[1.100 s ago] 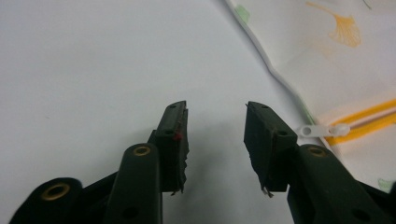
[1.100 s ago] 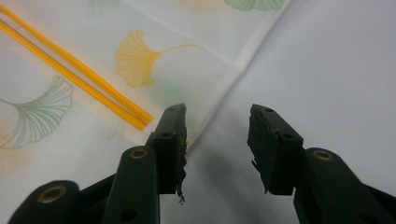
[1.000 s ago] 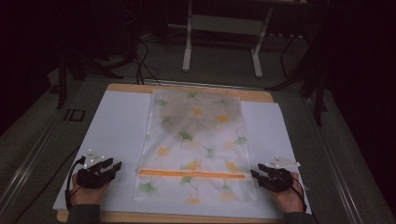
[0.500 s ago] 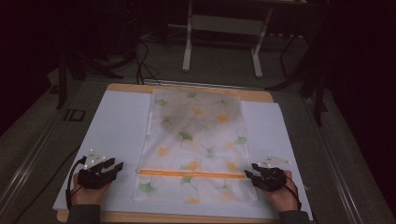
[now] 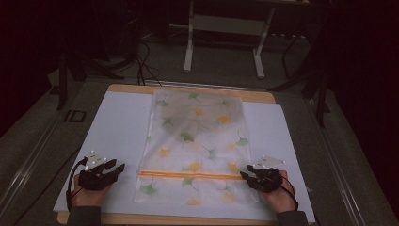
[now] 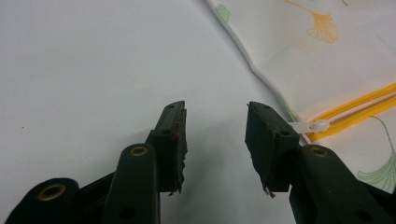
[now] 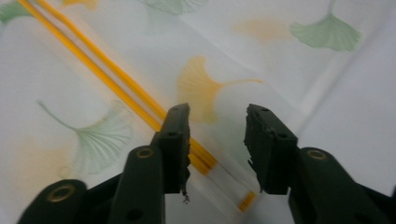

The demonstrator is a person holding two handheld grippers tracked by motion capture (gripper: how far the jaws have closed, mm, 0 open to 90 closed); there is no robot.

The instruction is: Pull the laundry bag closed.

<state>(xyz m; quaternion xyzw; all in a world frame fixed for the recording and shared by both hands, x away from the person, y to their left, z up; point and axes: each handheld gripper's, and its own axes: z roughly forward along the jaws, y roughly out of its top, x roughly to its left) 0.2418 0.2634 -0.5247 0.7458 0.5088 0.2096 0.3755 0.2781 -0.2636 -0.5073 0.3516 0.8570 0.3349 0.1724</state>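
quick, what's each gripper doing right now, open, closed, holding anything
Left gripper: open, holding nothing, over the white sheet beside the bag.
Right gripper: open, jaws just been closing, above the bag's orange zipper, nothing gripped.

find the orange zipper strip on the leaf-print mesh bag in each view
High view: orange zipper strip lies level, lower middle, between both grippers.
Left gripper view: right edge.
Right gripper view: diagonal from top left.
Shared landmark: green ginkgo leaf print beside the zipper.

The high view is dim, its surroundings nearly black; only the white table sheet (image 5: 117, 127) catches soft, seemingly overhead light. Both gripper views are brighter and evenly lit. The right gripper view smears the yellow zipper (image 7: 112, 74) with motion blur; nearby jaws look soft.
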